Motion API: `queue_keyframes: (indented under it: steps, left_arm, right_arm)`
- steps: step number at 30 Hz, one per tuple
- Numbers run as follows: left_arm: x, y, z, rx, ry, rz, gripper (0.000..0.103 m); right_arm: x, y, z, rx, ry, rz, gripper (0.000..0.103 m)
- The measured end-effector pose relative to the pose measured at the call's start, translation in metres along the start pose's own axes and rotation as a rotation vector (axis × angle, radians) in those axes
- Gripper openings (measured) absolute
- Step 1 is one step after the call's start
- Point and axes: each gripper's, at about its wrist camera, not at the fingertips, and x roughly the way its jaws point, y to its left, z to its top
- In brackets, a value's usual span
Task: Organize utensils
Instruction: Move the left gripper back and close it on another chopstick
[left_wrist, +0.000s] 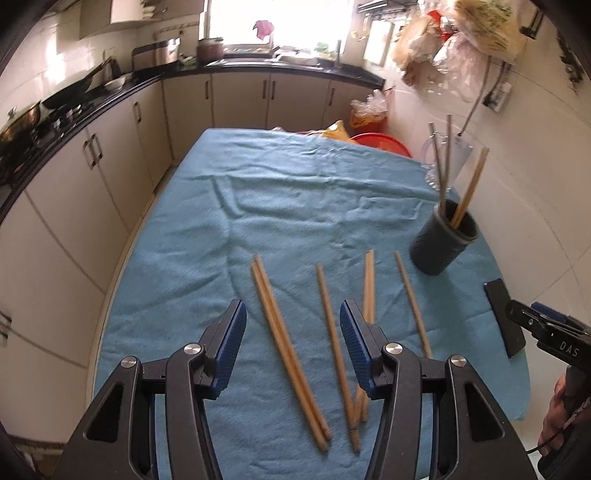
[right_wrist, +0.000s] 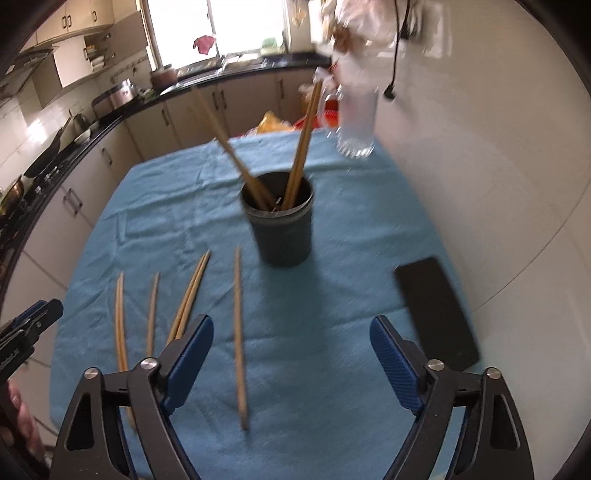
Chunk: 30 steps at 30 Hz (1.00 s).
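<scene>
Chopsticks (left_wrist: 288, 347) loose on blue cloth (left_wrist: 280, 206), several lying side by side; more standing in dark cup (right_wrist: 282, 225) beyond them, near right edge. Black phone (right_wrist: 436, 314) flat to right of cup. Left gripper (left_wrist: 293, 343) above loose sticks, jaws apart, empty; right gripper (right_wrist: 291, 354) likewise spread wide, empty.

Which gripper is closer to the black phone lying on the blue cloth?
Right. The right gripper hangs open with the phone just past its right finger. The left gripper is open over the loose chopsticks, farther left across the cloth.
</scene>
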Motion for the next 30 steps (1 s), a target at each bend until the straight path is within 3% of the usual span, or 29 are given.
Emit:
queue_keyframes:
  steps: [4,11,17,26,30]
  left_arm:
    - [0.004,0.017,-0.009,-0.034,0.055,0.023,0.051]
    - [0.000,0.043,-0.031,-0.087,0.095,0.056,0.051]
    - [-0.013,0.071,-0.049,-0.136,0.110,0.105,0.051]
    - [-0.028,0.109,-0.074,-0.217,0.136,0.173,0.051]
    - [-0.026,0.114,-0.074,-0.226,0.145,0.165,0.051]
  right_arm:
    - [0.015,0.000,-0.004,0.032,0.059,0.052,0.077]
    - [0.043,0.012,-0.007,0.033,0.149,0.135,0.045]
    - [0.075,0.028,0.001,0.003,0.187,0.176,0.044]
    - [0.135,0.049,0.018,-0.042,0.231,0.145,0.035]
    - [0.154,0.060,0.018,-0.067,0.270,0.133,0.018]
